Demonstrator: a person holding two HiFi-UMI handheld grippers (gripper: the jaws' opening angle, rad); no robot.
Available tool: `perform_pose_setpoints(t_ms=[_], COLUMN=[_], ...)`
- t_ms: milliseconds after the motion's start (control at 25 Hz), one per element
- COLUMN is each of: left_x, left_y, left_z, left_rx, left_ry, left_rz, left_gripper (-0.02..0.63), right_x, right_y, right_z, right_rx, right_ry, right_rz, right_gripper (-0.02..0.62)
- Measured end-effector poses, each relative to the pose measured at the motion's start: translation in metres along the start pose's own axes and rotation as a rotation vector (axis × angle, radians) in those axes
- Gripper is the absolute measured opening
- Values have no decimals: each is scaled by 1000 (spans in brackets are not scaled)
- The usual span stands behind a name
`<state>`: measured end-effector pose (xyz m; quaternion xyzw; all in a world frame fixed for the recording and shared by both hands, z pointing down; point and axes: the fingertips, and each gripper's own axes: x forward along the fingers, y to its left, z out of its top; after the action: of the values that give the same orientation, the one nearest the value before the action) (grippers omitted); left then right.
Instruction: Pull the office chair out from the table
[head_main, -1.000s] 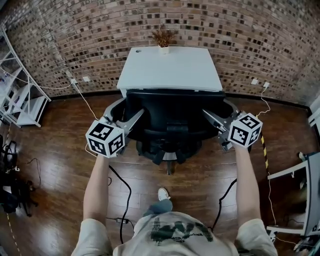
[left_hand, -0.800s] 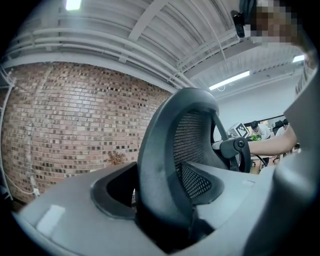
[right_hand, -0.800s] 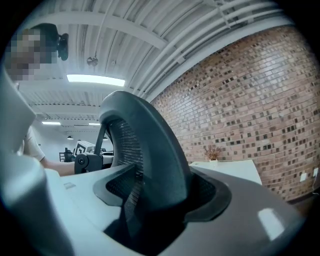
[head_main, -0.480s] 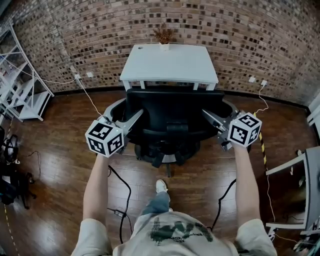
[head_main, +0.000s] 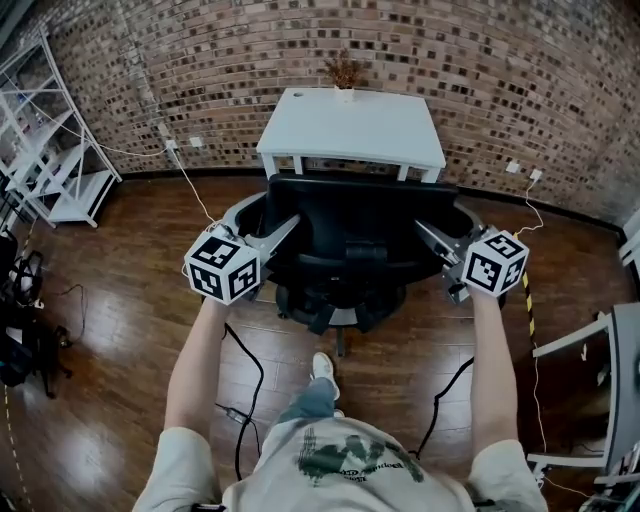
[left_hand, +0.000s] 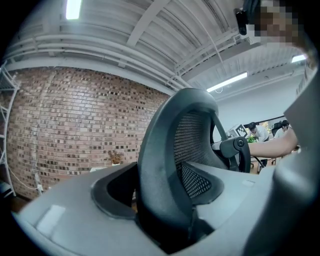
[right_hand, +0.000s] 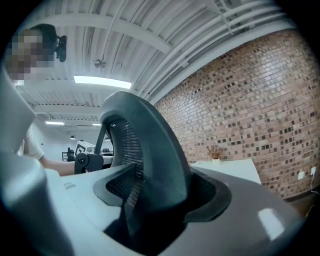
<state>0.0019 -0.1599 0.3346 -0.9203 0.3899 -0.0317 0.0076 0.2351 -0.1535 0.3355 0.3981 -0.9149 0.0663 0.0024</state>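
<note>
Office chair (head_main: 355, 222), black, curved mesh back

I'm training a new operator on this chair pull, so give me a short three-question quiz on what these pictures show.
1. True or false: the plant stands at the table's far edge.
2. What is the left gripper clamped on? A) the edge of the chair's backrest B) a leg of the table C) nothing
3. How many grippers hold the chair?

Key: 1 true. 2 A. 3 two; the right gripper clamps the opposite edge of the backrest.
</note>
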Motion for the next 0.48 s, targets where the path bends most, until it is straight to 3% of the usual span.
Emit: perform_pose_setpoints(t_ms=[200,480], left_x=[-4,-21], left_y=[-1,-4], left_z=[-2,1], left_rx=[-10,-48], left_ry=[-12,-16], left_rz=[19,106], left_gripper=[298,285], right_x=[1,-17], right_y=[-2,-7], right_z=[-1,2], right_rx=[8,-22], right_ry=[-11,-52], right_rz=[-19,-189], right_gripper=[321,357])
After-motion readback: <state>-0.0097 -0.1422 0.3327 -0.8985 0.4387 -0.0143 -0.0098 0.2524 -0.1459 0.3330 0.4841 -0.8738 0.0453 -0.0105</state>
